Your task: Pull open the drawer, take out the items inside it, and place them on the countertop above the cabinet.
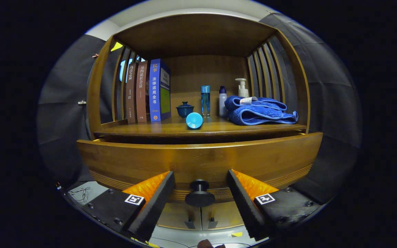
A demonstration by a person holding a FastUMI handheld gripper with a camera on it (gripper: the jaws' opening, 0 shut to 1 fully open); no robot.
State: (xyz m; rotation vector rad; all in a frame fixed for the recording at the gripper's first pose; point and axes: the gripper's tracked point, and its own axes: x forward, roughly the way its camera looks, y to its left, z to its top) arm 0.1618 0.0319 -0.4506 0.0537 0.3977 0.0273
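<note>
Bottom center of the frame, the gripper [200, 203] has its fingers spread wide, one on each side of the drawer knob [199, 194] but not touching it. My guess is they're parked there around the pull. The drawer [198, 160] fills the middle band and looks slid out a bit, with a dark gap under the countertop [171, 130]. Can't see inside it from this angle.

Farther back on that shelf: three books [145, 91] upright at left, one lidded teacup [185, 109], one round blue lid [194, 120] on its edge, three bottles [205, 100] standing, and one folded blue towel [258, 110] at right.
</note>
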